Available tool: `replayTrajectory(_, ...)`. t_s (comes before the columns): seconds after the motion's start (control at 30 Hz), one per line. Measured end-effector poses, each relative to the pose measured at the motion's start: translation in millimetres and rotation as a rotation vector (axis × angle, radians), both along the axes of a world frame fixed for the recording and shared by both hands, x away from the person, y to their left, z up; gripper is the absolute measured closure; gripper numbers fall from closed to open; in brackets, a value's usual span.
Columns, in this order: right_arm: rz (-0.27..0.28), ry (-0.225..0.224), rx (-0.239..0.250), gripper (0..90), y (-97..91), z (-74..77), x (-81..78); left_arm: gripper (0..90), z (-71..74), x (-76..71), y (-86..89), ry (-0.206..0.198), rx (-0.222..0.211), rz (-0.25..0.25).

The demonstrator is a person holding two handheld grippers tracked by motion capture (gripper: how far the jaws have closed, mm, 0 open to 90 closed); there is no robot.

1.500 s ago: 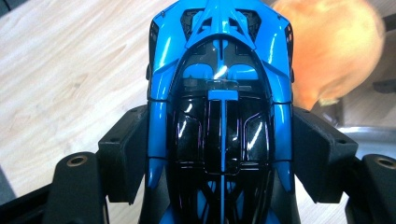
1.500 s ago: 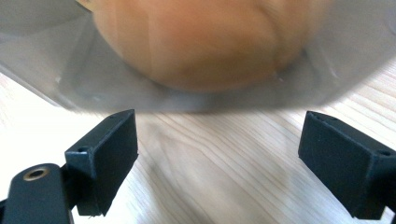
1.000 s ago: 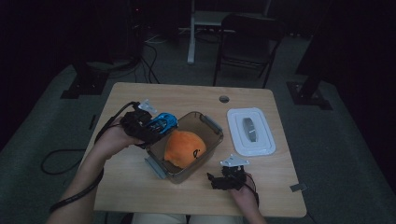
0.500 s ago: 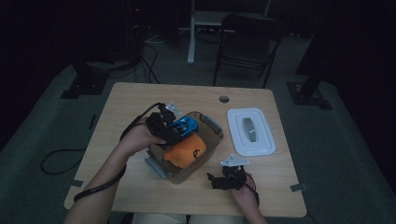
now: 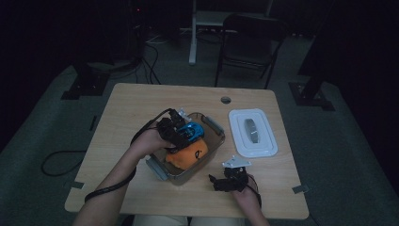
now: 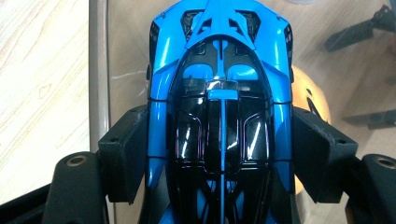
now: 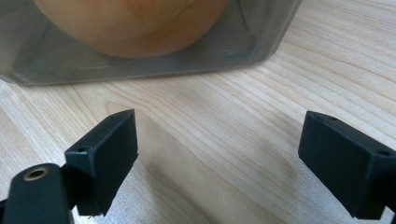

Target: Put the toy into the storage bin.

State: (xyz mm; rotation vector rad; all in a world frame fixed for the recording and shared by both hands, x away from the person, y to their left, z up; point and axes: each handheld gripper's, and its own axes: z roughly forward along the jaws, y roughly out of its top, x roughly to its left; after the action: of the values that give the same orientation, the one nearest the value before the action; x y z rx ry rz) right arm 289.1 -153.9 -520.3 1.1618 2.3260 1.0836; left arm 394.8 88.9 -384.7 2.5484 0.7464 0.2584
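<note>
The blue toy car, glossy with a black cockpit canopy and black panel lines, sits clamped by its flanks between the pads of the left gripper, held over the clear plastic bin and just above the orange plush toy lying inside it. The bin stands mid-table on the light wooden table, with a white lid lying flat beside it. The right gripper rests near the bin's near wall, jaws spread wide over bare wood, holding nothing. Around the table the room is dim: grey carpet, trailing cables, a dark folding chair beyond.
</note>
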Motion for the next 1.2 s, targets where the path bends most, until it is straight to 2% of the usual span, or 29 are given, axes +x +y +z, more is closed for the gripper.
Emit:
replayTrajectory(0.07, 0.001, 0.001, -0.002, 11.6, 0.1, -0.2, 0.2, 28.6, -0.8, 0.5, 0.1, -0.003, -0.008, 0.015)
replayTrajectory(0.23, 0.005, 0.004, 0.0, 11.6, -0.2, -0.3, 0.4, 28.6, -1.2, 0.8, 0.3, -0.007, 0.006, 0.005)
replayTrajectory(0.5, 0.007, 0.006, 0.005, 11.6, -0.9, 0.1, 0.8, 28.0, -1.6, 0.2, 2.5, 0.011, 0.007, 0.002)
replayTrajectory(0.57, 0.007, 0.007, 0.007, 11.6, -1.1, 0.5, 0.9, 26.4, 0.5, -0.8, 4.9, 0.017, -0.018, -0.002)
replayTrajectory(0.63, 0.007, 0.007, 0.006, 11.6, -1.1, 0.5, 1.1, 21.1, 7.8, -1.0, 9.9, 0.019, -0.075, -0.001)
replayTrajectory(0.8, 0.008, 0.006, 0.008, 11.6, -0.8, 0.8, 1.1, 15.3, 20.1, -4.3, 17.8, -0.005, -0.082, -0.007)
replayTrajectory(0.87, 0.007, 0.005, 0.005, 11.6, -0.8, 0.8, 1.0, 9.3, 23.0, -6.7, 21.3, -0.018, -0.082, -0.008)
replayTrajectory(0.97, 0.006, 0.006, 0.006, 11.6, -0.7, 1.0, 1.3, 9.3, 26.9, -9.3, 27.8, -0.04, -0.095, -0.005)
replayTrajectory(1.1, 0.008, 0.004, 0.004, 11.6, -0.6, 1.0, 0.9, 9.3, 30.4, -13.4, 37.2, -0.098, -0.099, 0.009)
replayTrajectory(1.2, 0.006, 0.006, 0.006, 11.6, -1.0, 0.9, 1.4, 9.3, 31.4, -13.8, 46.7, -0.14, -0.129, 0.038)
